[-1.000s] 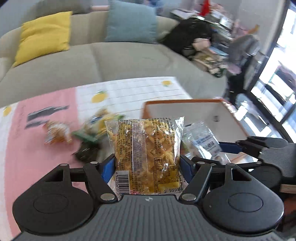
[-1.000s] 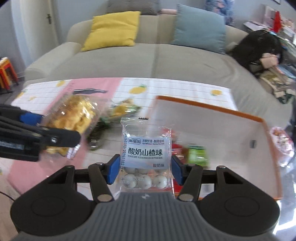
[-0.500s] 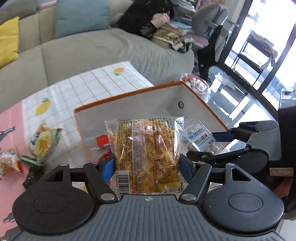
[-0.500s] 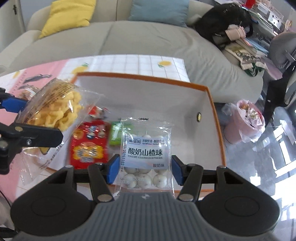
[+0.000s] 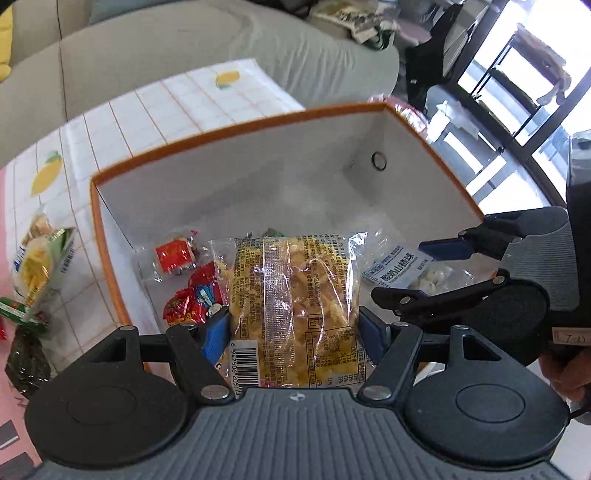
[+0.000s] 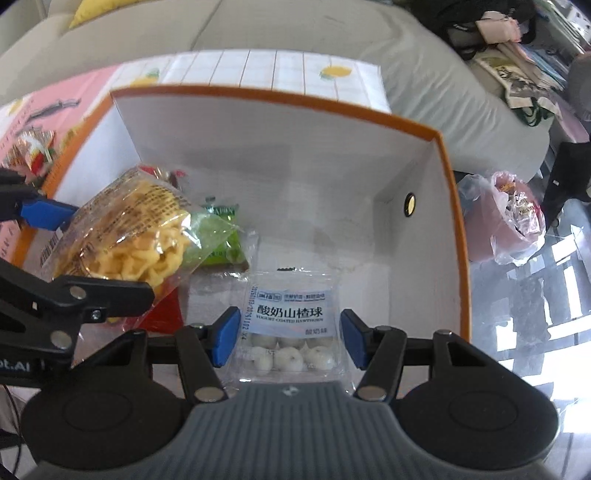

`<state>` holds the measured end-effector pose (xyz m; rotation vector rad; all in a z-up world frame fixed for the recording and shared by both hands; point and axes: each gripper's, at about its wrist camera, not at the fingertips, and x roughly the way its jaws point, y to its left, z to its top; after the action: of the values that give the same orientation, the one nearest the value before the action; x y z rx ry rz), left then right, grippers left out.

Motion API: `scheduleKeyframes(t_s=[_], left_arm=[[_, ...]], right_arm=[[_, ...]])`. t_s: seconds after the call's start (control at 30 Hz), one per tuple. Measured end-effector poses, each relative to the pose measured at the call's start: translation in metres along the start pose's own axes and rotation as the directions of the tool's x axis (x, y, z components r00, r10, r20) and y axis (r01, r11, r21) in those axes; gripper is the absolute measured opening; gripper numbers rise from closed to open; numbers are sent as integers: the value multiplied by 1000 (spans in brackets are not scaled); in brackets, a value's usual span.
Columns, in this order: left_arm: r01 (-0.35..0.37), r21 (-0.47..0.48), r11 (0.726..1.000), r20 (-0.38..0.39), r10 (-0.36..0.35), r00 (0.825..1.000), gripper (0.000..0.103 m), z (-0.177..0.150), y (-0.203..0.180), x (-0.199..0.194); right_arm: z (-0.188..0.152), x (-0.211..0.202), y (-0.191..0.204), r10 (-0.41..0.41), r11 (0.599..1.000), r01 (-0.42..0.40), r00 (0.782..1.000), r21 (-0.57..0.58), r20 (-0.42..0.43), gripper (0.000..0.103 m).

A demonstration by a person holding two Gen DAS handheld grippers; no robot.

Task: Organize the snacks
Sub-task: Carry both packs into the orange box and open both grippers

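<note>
My left gripper point(image 5: 293, 332) is shut on a clear bag of yellow crisps point(image 5: 293, 295), held upright over the near left part of the white box with an orange rim point(image 5: 236, 129). My right gripper point(image 6: 288, 336) is shut on a small packet of yogurt-coated hawthorn balls point(image 6: 288, 314), above the box floor near its front wall. Each view shows the other gripper: the right gripper point(image 5: 424, 273) beside the crisps, the left gripper point(image 6: 81, 254) with its crisps bag point(image 6: 129, 236). Red packets point(image 5: 195, 295) and a green packet point(image 6: 221, 236) lie inside the box.
Loose snacks point(image 5: 37, 266) and a dark packet point(image 5: 26, 358) lie on the tablecloth left of the box. A grey sofa point(image 6: 332, 33) runs behind the table. A pink plastic bag point(image 6: 513, 221) sits on the floor to the right of the box.
Both grippers have swung from the loose snacks to above the box and tipped downward, each still gripping its packet. The box interior now fills both views.
</note>
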<state>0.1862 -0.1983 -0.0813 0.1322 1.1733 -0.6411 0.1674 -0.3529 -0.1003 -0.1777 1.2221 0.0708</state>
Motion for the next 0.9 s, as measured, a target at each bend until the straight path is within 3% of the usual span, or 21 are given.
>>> scheduleKeyframes(t_s=[0.37,0.7,0.83,0.9], left_arm=[[29,-52,998,-83,-33,996,82,4,9,27],[29,-82,996,-81,-36,996,89,6,9,28],[26,-75,997,-59,-31,998,91,4,7,20],[26,-69,997,-46,-29,999,94,5,4,15]], right_arm=[[2,26,-1,-4,997,-3,996,-74,-87,58],[2,35,-3,-11,997,2,993,-82,-114,59],[5,34,0,-22,995,11,994,-98,-111,66],[6,30,1,-37,994,26,994,-109,-102,74]])
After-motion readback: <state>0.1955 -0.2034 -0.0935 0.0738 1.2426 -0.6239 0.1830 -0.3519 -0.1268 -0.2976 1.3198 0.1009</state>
